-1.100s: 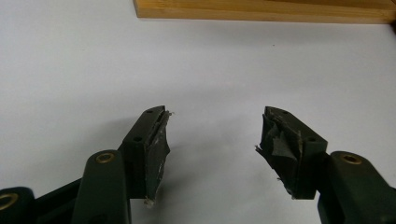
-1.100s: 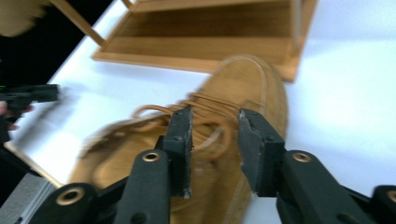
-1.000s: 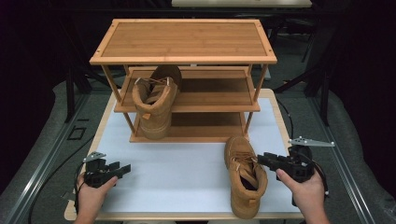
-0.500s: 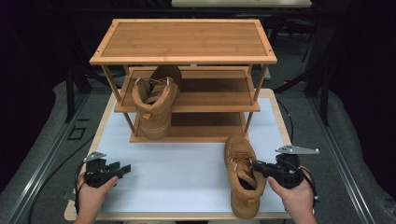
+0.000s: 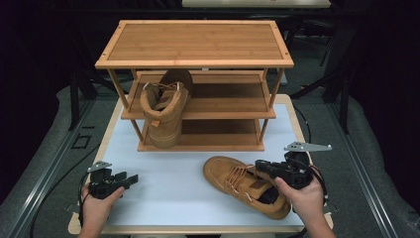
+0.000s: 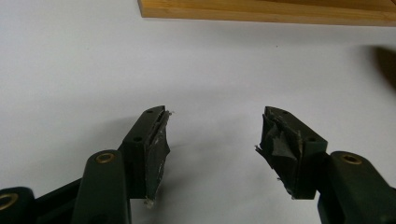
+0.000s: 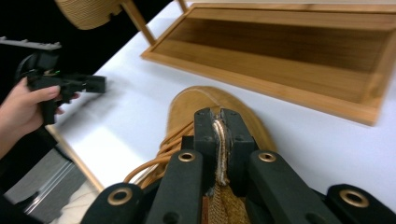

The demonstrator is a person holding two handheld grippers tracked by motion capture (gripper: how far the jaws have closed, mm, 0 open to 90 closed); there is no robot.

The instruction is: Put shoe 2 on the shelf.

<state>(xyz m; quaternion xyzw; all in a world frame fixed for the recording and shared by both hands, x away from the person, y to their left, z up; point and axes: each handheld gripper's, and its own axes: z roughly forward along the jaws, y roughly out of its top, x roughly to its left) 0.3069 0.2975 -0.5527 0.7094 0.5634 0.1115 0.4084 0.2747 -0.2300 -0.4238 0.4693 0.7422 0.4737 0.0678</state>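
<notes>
Looking down from the high view, the right gripper (image 5: pixel 264 168) is clamping the tongue of a tan suede lace-up ankle boot (image 5: pixel 245 185), which is lying on the white tabletop (image 5: pixel 168 193) just in front of the three-tier bamboo shoe rack (image 5: pixel 194 47). Its jaws have just been closing, and the tongue is now between them. A matching second boot (image 5: pixel 163 111) is standing on the rack's bottom shelf, at the left. The left gripper (image 5: pixel 130 178) is hovering low over the table, well apart from both boots.

Moving to the left gripper view, its jaws are standing wide with nothing between the taped pads (image 6: pixel 158 147).

Moving to the right gripper view, the jaws are pinching the padded tongue's edge (image 7: pixel 220 140) above the orange laces (image 7: pixel 161 154). The boot is probably fairly heavy, and the soft tongue is likely to flex and let the boot swing; the stiffer collar or heel would be offering a steadier hold. No brand or writing is showing legibly.
</notes>
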